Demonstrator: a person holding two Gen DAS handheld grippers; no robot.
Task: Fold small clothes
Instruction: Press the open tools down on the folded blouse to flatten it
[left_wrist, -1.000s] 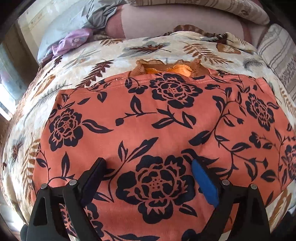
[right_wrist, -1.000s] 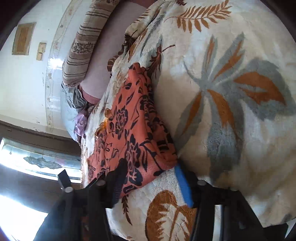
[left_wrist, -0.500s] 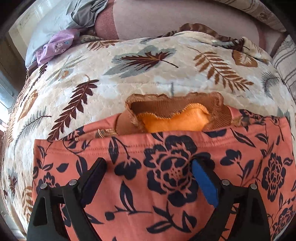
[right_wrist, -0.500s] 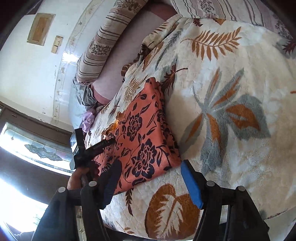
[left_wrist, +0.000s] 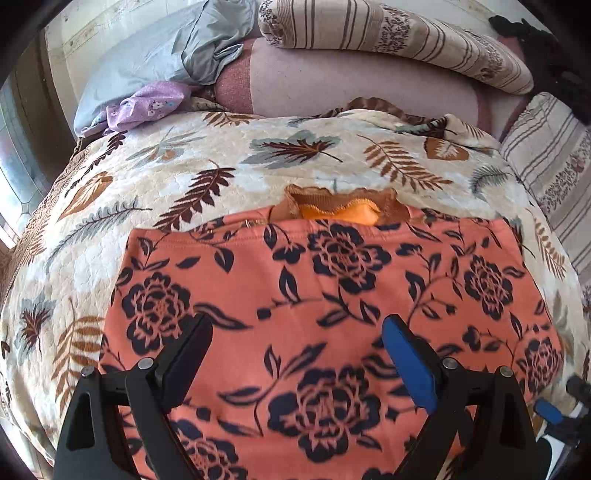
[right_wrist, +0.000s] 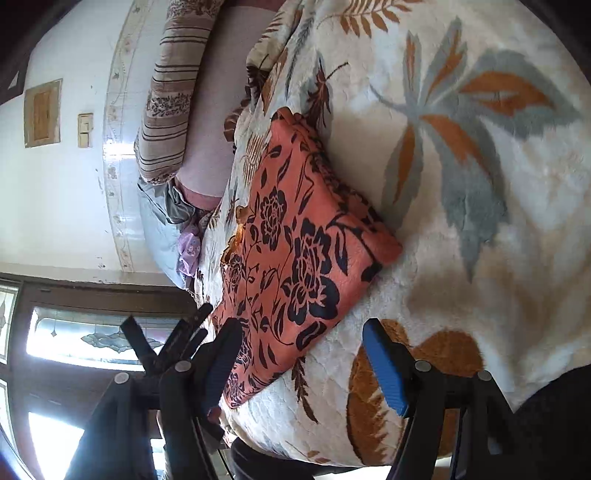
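Left wrist view: the left gripper (left_wrist: 295, 350) hangs above the orange floral garment (left_wrist: 314, 295), its jaws wide apart w/ nothing between them; the pads do not press on the cloth. The garment lies flat in a neat rectangle on the leaf-print blanket (left_wrist: 166, 192), so I judge the fold is mostly done. At its far edge a brown-and-orange piece (left_wrist: 340, 206) peeks out from under it; whether this is a 2nd garment or the lining I cannot tell. Behind are a striped pillow (left_wrist: 406, 40), a grey cloth (left_wrist: 177, 55) and a small purple garment (left_wrist: 151, 105), probably waiting for its turn.

Right wrist view: the right gripper (right_wrist: 299, 362) is also open, jaws apart and empty, near the blanket's edge. The garment (right_wrist: 295, 251) sits just beyond the dark finger, not touched. The left gripper (right_wrist: 166, 339) shows at lower left, beside the garment's corner. Both claws are free, I think bc the garment needs no more holding.
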